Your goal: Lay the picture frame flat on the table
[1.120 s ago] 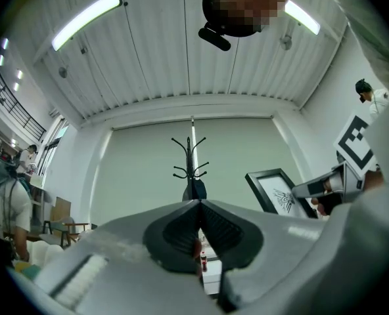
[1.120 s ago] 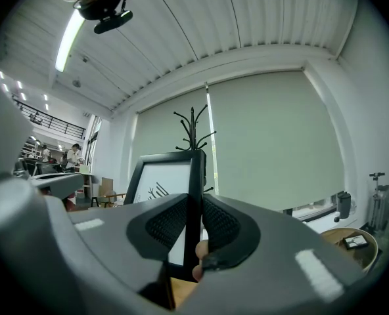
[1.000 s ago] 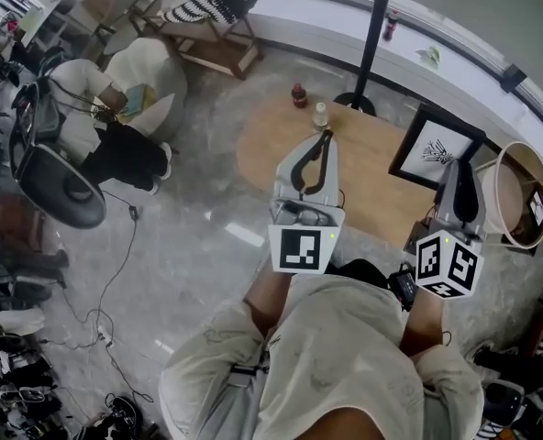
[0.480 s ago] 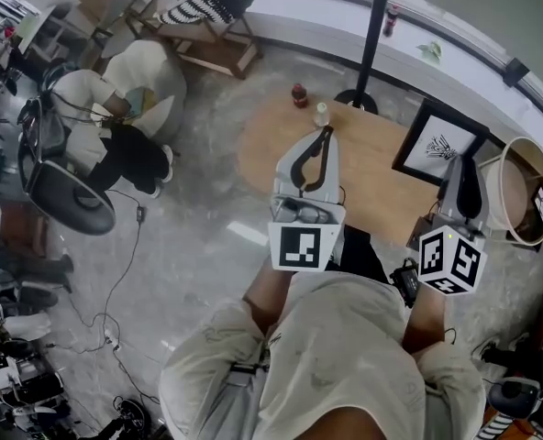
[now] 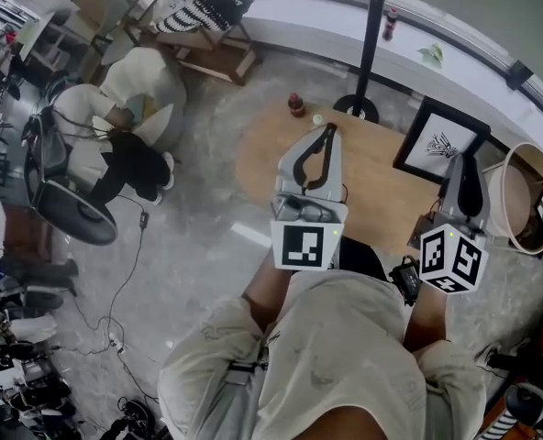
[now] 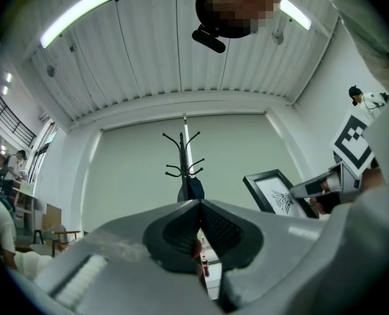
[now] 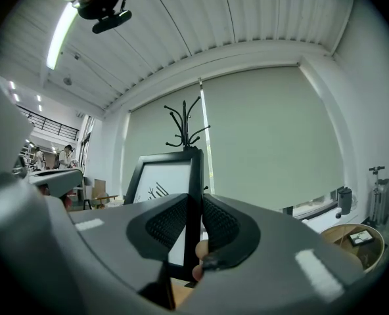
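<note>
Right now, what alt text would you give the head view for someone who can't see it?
Seen from above, a person holds a left gripper and a right gripper toward a wooden table, where a black picture frame stands upright ahead of the right gripper, not yet laid flat.

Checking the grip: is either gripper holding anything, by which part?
Nothing is held. The black picture frame stands on the wooden table beyond the right gripper, jaws parted; the left gripper is shut, empty.
</note>
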`<state>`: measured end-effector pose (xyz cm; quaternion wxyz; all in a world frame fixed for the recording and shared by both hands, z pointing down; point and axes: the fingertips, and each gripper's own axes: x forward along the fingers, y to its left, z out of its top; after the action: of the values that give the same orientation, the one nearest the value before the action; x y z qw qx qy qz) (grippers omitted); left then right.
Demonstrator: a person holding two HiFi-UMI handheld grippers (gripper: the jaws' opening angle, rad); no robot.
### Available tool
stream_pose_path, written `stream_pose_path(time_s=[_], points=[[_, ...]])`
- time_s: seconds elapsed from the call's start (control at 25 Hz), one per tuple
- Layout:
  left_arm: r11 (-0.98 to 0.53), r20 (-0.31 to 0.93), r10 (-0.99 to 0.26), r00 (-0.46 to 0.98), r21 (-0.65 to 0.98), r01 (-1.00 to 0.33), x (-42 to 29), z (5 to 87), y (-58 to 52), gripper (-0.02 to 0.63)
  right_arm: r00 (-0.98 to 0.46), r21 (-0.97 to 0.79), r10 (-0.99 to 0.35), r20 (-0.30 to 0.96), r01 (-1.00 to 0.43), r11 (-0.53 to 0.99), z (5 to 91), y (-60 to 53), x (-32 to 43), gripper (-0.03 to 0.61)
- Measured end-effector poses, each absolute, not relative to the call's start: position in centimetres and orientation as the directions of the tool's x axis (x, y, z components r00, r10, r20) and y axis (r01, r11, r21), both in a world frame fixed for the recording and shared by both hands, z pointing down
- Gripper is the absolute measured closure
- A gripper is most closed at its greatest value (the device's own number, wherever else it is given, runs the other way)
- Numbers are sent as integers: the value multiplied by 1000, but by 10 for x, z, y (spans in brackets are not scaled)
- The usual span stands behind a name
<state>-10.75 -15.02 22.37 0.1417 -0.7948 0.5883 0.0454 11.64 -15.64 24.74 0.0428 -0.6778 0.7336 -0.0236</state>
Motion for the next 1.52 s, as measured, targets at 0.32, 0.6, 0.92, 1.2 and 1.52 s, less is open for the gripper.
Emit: stream_pose_path(time_s=[0.32,0.6,0.92,1.2,1.52], points=[[-291,-223,-916,335,-205,-934,-85,222,-194,609,-79,-125,-997,-21,-989,81,255,-198,129,506],[-292,-212,-919,334,-206,-934,-67,221,-225,609,-74,-137,-997,-5,-988,74,260,-229,148,506],[-294,-186,-927,325,-177,-939,-52,237,-254,609,-73,-140,-997,31,-988,68,274,-255,162,506],[-296,-169,-930,326,-179,-938,-42,250,-277,609,-73,-151,-995,68,-987,62,293,-279,171,506],[-311,-158,-929,335,-159,-937,-30,267,-304,609,-79,-148,-989,125,-987,60,317,-303,174,506]])
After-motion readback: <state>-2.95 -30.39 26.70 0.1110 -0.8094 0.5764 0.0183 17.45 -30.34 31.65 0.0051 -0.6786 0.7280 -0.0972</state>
